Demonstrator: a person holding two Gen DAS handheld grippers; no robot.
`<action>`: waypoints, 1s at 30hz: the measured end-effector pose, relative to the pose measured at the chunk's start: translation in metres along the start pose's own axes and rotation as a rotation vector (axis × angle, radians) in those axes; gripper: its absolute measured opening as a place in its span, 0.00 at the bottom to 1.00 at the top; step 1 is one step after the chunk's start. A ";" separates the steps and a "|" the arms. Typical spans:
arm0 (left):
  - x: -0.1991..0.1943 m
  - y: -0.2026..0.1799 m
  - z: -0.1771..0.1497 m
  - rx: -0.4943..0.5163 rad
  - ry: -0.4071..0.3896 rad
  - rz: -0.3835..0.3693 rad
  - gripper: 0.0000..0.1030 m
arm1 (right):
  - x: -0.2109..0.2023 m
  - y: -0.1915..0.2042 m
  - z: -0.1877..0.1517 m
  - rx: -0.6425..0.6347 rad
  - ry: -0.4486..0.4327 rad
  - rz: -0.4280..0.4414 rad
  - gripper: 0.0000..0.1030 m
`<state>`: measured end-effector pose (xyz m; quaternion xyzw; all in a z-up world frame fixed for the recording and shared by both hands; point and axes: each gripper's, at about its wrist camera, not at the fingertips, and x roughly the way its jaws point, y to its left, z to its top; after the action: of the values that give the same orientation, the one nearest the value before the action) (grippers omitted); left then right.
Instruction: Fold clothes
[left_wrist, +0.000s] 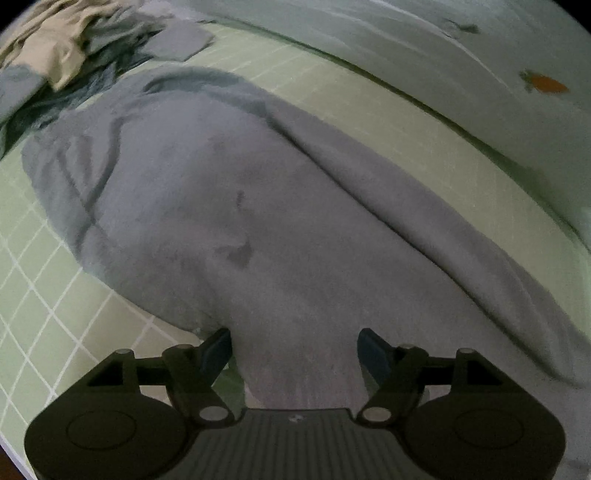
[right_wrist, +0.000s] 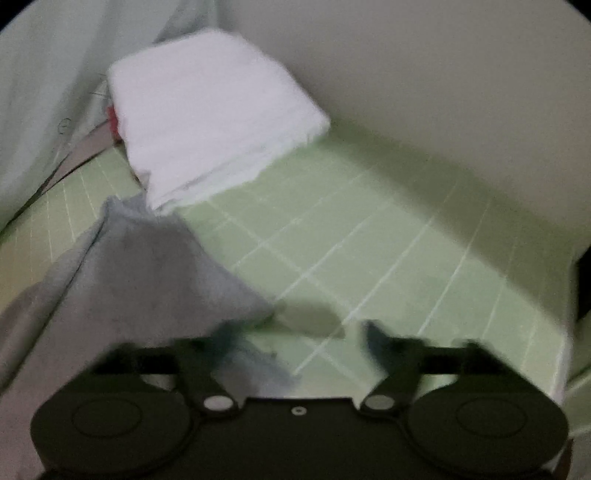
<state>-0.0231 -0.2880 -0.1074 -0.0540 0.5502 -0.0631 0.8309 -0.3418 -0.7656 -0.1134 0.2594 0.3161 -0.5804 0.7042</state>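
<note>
A grey garment (left_wrist: 229, 206) lies spread on the green gridded mat (left_wrist: 44, 295), one long sleeve or edge running down to the right. My left gripper (left_wrist: 294, 349) is open, its fingers standing either side of the garment's near end, which reaches between them. In the right wrist view a corner of the grey garment (right_wrist: 147, 273) lies at the left, by the left finger. My right gripper (right_wrist: 299, 339) is open and holds nothing, above the green mat (right_wrist: 406, 258). The right view is blurred.
A pile of beige and grey-blue clothes (left_wrist: 66, 48) sits at the far left of the mat. A folded white stack (right_wrist: 214, 125) lies at the mat's far end near a pale wall (right_wrist: 424, 74). A pale sheet (left_wrist: 406, 55) borders the mat.
</note>
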 end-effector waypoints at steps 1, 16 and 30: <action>-0.001 0.000 -0.001 0.009 0.004 -0.002 0.73 | -0.006 0.000 -0.002 -0.006 -0.027 0.018 1.00; 0.006 0.001 -0.003 0.014 0.034 0.046 0.39 | -0.006 0.029 -0.006 0.020 -0.004 0.152 0.82; -0.021 0.015 0.008 -0.083 -0.049 -0.048 0.07 | -0.017 0.017 0.031 -0.013 -0.098 0.183 0.00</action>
<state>-0.0237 -0.2695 -0.0874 -0.1032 0.5302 -0.0589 0.8395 -0.3231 -0.7740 -0.0799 0.2541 0.2600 -0.5234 0.7706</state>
